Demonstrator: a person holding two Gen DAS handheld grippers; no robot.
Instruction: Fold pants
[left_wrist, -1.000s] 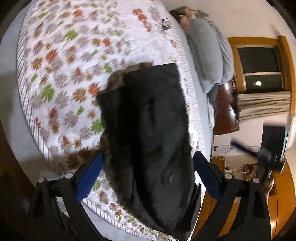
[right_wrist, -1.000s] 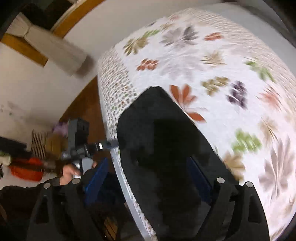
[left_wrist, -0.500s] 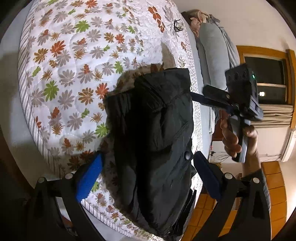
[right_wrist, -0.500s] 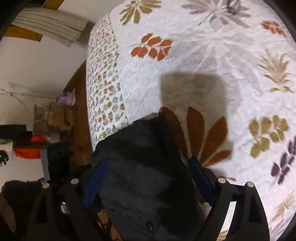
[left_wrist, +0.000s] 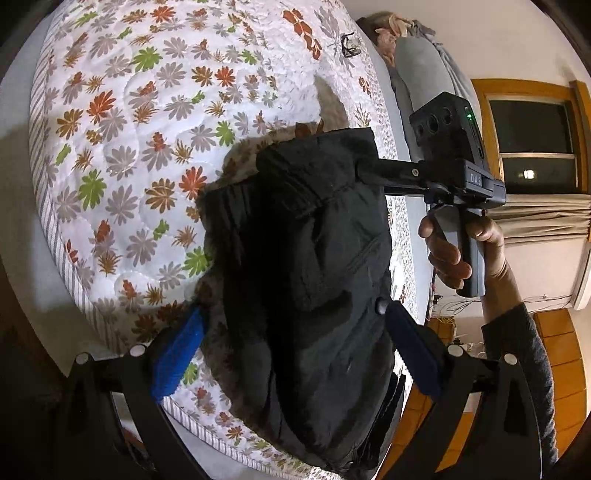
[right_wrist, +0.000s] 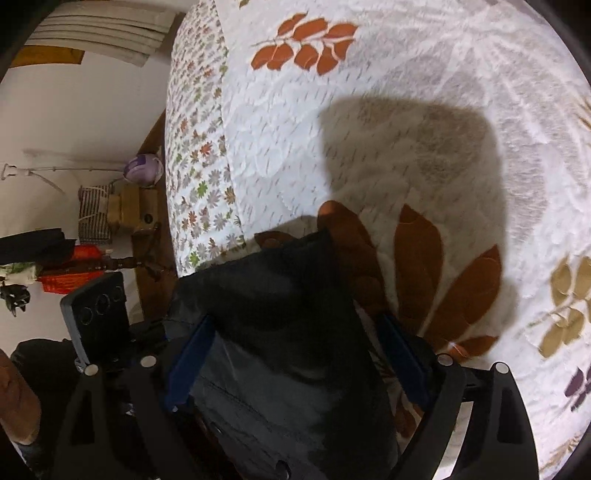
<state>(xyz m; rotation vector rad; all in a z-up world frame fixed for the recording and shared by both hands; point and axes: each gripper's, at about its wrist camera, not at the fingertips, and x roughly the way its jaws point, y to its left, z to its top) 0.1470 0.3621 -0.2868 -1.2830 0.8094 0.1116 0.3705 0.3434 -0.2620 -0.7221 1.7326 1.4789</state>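
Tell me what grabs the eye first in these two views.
The black pants dominate both views, a dark bundle draped between the blue-padded fingers of the left gripper and the right gripper. Behind them spreads the white quilt printed with orange, green and grey leaves, where the pants cast a broad shadow. At the right of the left wrist view, a hand holds the other gripper by its handle.

The right gripper (left_wrist: 364, 171), a second ago blurred and off by the far wall, now reaches in beside the far corner of the black pants (left_wrist: 306, 258); its own view now looks closer down onto the quilt (right_wrist: 369, 74), where the pants' shadow (right_wrist: 410, 147) sits larger
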